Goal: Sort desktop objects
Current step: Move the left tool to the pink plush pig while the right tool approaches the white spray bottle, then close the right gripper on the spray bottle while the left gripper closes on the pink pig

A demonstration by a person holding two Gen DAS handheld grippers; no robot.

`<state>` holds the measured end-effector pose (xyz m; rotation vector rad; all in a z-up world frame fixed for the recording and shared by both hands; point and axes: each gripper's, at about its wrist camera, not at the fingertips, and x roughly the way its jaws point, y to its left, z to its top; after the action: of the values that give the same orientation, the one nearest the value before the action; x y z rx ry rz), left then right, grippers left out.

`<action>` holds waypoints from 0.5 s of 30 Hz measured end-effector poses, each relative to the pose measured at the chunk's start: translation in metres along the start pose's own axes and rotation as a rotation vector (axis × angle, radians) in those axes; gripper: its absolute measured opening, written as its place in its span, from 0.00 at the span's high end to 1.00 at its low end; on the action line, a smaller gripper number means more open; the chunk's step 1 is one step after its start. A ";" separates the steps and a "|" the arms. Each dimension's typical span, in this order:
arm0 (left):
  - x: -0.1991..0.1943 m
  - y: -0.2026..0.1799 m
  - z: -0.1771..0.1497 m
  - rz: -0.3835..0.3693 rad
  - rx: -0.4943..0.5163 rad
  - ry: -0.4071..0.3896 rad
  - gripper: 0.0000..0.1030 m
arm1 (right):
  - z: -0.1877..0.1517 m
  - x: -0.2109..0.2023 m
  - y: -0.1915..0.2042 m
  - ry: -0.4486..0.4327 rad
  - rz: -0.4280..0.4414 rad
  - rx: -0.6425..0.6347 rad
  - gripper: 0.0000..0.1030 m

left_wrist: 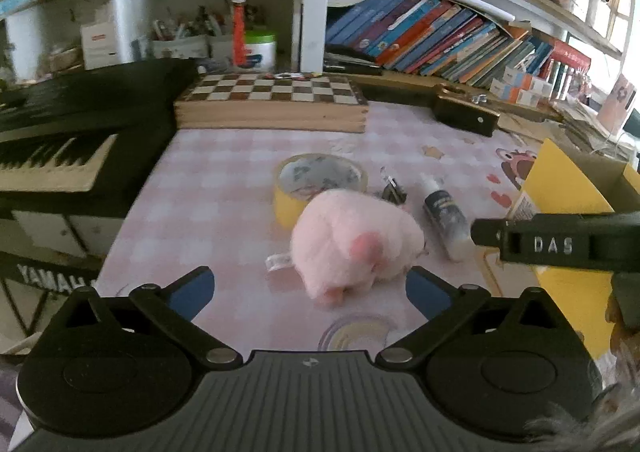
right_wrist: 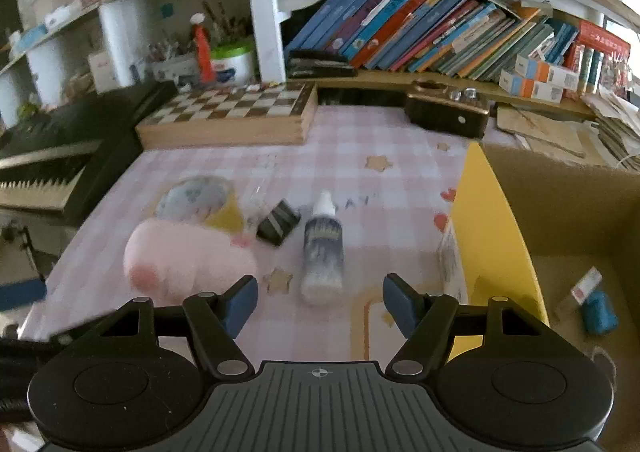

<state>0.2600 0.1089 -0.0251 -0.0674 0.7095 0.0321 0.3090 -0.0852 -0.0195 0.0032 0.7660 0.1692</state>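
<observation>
Both grippers stand open and empty: left gripper (left_wrist: pixel 310 288) should straddle the fluffy pink plush toy (left_wrist: pixel 352 244), right gripper (right_wrist: pixel 320 300) the small dark dropper bottle (right_wrist: pixel 323 248), squeezing gently.

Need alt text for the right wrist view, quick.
The open right gripper hovers over a small spray bottle lying on the pink checked table, with a pink plush toy to its left and a cardboard box to its right.

Both wrist cameras look steeply down (close) at the desk (left_wrist: pixel 224 188).
</observation>
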 end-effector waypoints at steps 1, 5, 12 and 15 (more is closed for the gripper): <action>0.006 -0.002 0.003 -0.003 0.008 -0.002 0.00 | 0.005 0.004 -0.001 0.000 -0.001 0.008 0.31; 0.030 -0.008 0.016 -0.026 0.034 -0.003 0.00 | 0.022 0.018 -0.002 0.013 0.012 0.026 0.31; 0.068 -0.011 0.029 -0.074 0.012 0.034 0.00 | 0.036 0.054 0.004 0.096 0.039 0.012 0.31; 0.079 -0.011 0.029 -0.094 0.000 0.042 0.00 | 0.039 0.070 0.004 0.135 0.024 0.019 0.31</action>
<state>0.3387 0.1010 -0.0541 -0.1017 0.7479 -0.0596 0.3853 -0.0686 -0.0391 0.0190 0.9024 0.1869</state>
